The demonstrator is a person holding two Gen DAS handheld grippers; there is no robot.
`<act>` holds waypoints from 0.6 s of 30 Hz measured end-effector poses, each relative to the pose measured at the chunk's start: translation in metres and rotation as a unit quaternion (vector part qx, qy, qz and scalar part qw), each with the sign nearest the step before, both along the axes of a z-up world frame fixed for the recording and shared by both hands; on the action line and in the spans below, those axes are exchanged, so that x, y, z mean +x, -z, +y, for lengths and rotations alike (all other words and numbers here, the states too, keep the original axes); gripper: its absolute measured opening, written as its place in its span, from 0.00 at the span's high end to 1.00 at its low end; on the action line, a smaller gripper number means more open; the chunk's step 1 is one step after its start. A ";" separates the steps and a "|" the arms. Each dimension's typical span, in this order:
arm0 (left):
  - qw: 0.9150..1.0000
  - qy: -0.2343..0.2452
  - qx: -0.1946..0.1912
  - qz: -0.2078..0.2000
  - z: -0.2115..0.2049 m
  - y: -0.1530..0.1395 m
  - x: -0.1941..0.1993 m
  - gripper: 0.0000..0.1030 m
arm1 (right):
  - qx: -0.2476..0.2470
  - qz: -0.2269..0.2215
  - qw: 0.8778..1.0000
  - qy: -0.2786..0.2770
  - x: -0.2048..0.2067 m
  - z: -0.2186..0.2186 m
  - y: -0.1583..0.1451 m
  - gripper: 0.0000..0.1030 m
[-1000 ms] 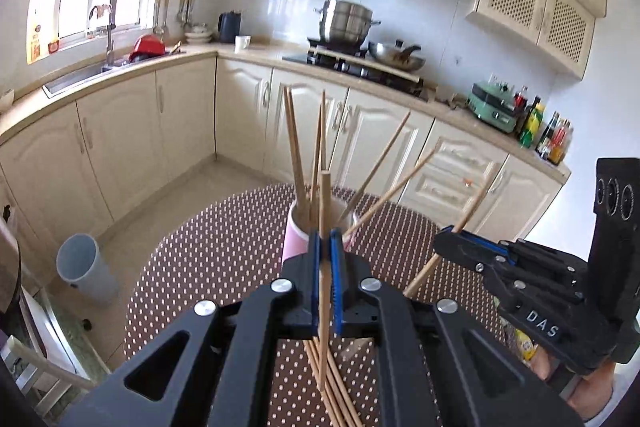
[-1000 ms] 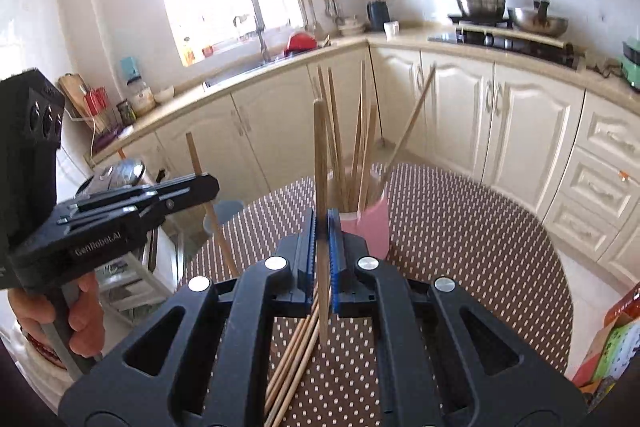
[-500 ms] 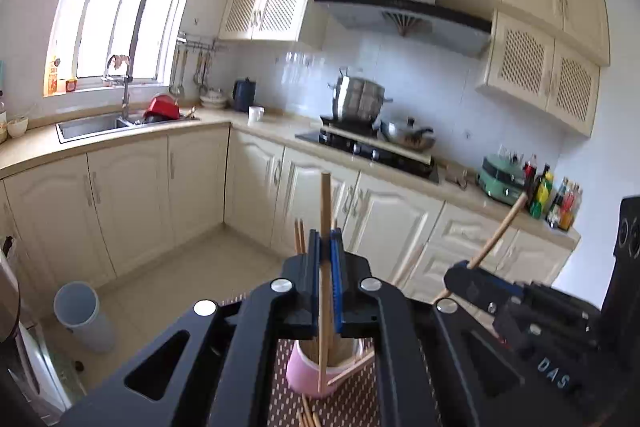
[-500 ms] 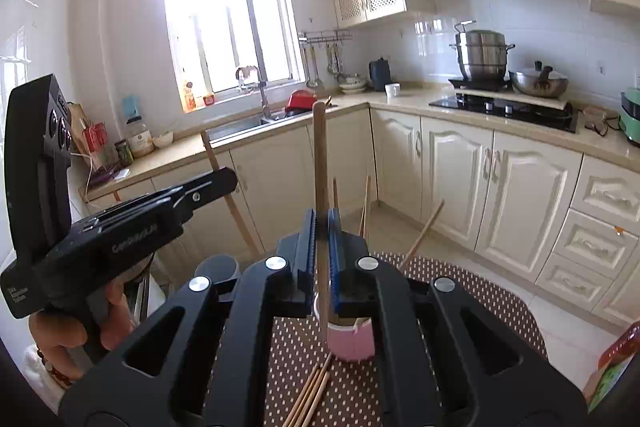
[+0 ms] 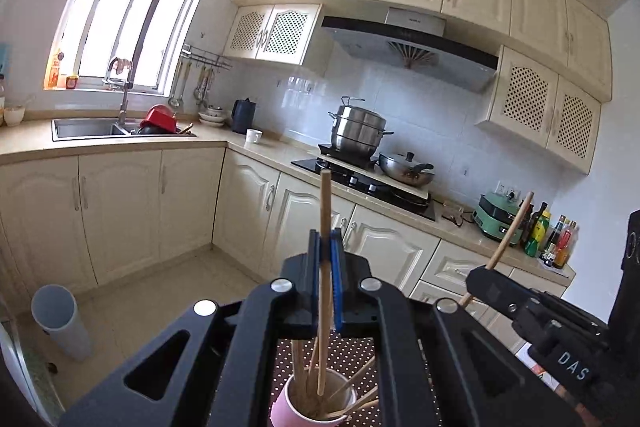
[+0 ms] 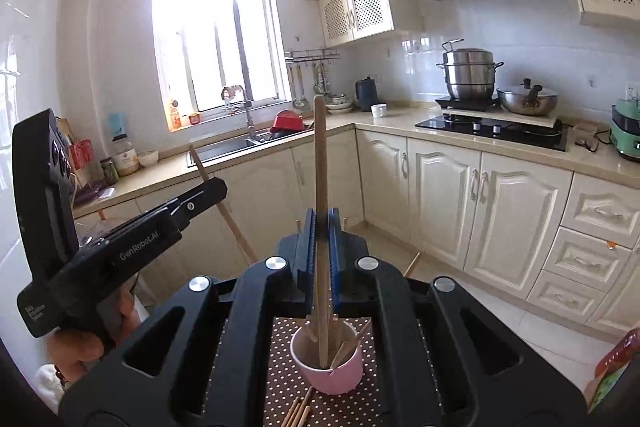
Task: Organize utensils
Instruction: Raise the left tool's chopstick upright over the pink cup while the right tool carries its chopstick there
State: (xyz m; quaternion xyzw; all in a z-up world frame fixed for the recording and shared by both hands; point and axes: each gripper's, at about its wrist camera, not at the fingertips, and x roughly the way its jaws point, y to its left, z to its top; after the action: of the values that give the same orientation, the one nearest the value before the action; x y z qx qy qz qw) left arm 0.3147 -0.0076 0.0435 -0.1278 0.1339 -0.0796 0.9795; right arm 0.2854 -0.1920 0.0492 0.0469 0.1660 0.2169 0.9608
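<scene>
Left hand-held gripper (image 5: pixel 326 263) clamped on upright chopstick (image 5: pixel 325 211), lower tip inside pink cup (image 5: pixel 314 405). Right hand-held gripper (image 6: pixel 320 247) clamped on second chopstick (image 6: pixel 320 163), tip also in cup. Cup on dotted counter (image 6: pixel 280 379), more chopsticks inside, loose chopsticks (image 6: pixel 298 411) beside it.

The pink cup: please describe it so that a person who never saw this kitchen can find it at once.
Find the round table with the brown, white-dotted cloth in front of the cream cabinets. The pink cup stands on that cloth, with loose chopsticks lying beside it. It is the only pink container there, and wooden chopsticks stand inside it.
</scene>
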 end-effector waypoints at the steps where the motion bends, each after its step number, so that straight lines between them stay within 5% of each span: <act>1: 1.000 0.002 -0.001 0.004 0.001 0.005 0.003 0.95 | -0.006 0.002 1.000 0.001 0.001 0.002 0.002 0.94; 18: 0.997 0.026 0.031 0.067 -0.002 0.082 0.019 0.94 | -0.036 0.040 0.999 -0.001 0.003 0.019 0.064 0.94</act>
State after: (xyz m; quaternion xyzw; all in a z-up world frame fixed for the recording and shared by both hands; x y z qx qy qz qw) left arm 0.3340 -0.0093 -0.0381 -0.0985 0.2053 -0.0919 0.9694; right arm 0.2885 -0.1731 -0.0148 0.0210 0.2123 0.2100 0.9542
